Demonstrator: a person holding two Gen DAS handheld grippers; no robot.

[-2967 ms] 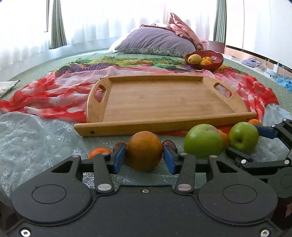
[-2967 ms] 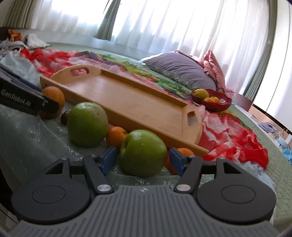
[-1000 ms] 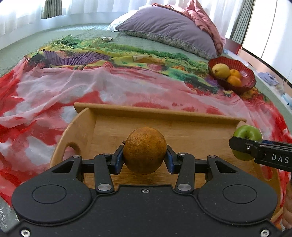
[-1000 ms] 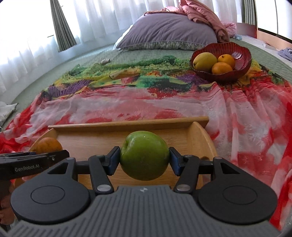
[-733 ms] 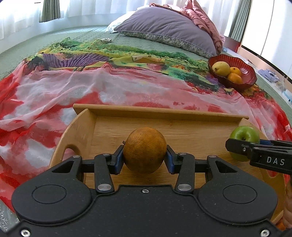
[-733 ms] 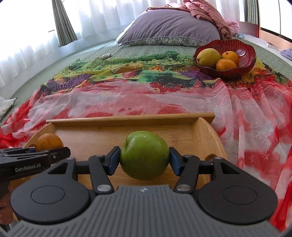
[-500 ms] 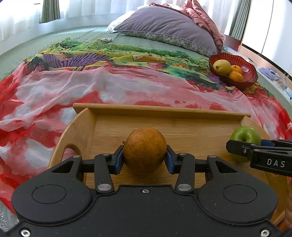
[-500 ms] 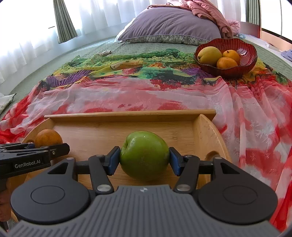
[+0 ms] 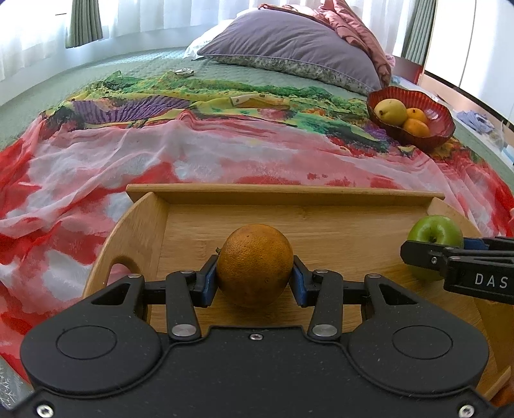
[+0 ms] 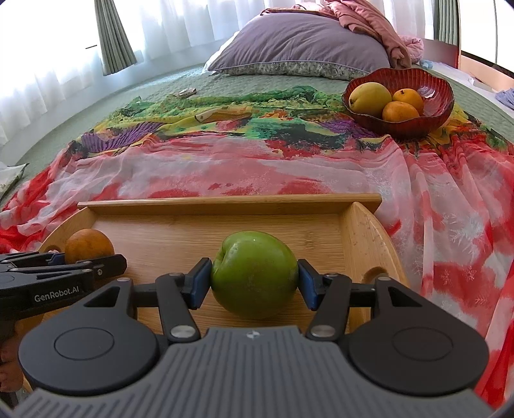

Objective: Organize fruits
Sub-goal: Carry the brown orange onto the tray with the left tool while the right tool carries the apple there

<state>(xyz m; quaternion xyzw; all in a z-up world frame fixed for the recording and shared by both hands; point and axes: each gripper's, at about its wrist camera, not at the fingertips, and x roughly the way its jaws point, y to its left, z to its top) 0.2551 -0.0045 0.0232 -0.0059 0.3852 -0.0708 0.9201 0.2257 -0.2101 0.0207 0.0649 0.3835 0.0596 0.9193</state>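
Over tray (image 9: 289,193) — tongs (image 9: 255,279) grip orange (image 9: 255,265), apple (image 10: 253,278).

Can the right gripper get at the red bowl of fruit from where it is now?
Probably not yet. The right gripper is shut on the green apple over the wooden tray, so its jaws are occupied. The red bowl lies well beyond the tray, across open cloth.

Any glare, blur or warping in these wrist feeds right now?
Left wrist view: curtains blown out white, tray rim bowed by fisheye, orange sharp. Right wrist view: same backlight, apple sharp with soft sheen, bowl clear.
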